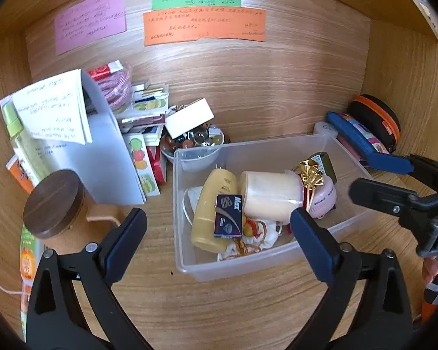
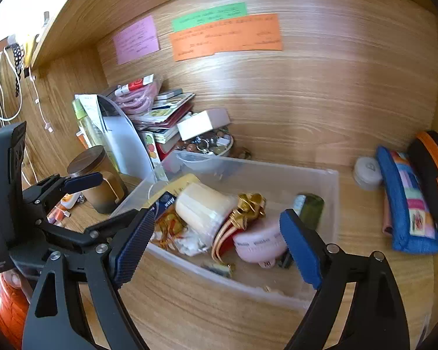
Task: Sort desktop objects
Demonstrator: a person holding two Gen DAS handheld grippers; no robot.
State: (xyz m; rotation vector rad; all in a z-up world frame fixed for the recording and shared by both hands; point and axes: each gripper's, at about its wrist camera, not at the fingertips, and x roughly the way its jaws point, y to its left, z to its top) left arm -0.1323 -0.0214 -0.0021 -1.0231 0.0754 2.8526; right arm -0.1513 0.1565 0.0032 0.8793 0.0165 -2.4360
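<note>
A clear plastic bin sits on the wooden desk. It holds a yellow bottle, a cream cylinder, a dark blue card box, a gold bow, a pink round case and a dark green jar. My left gripper is open and empty above the bin's near left. My right gripper is open and empty over the bin; it also shows at the right in the left wrist view.
A blue patterned pouch, a black-orange case and a white round box lie right. A bowl of trinkets, stacked books, a white folder and a wood-lidded jar crowd the left.
</note>
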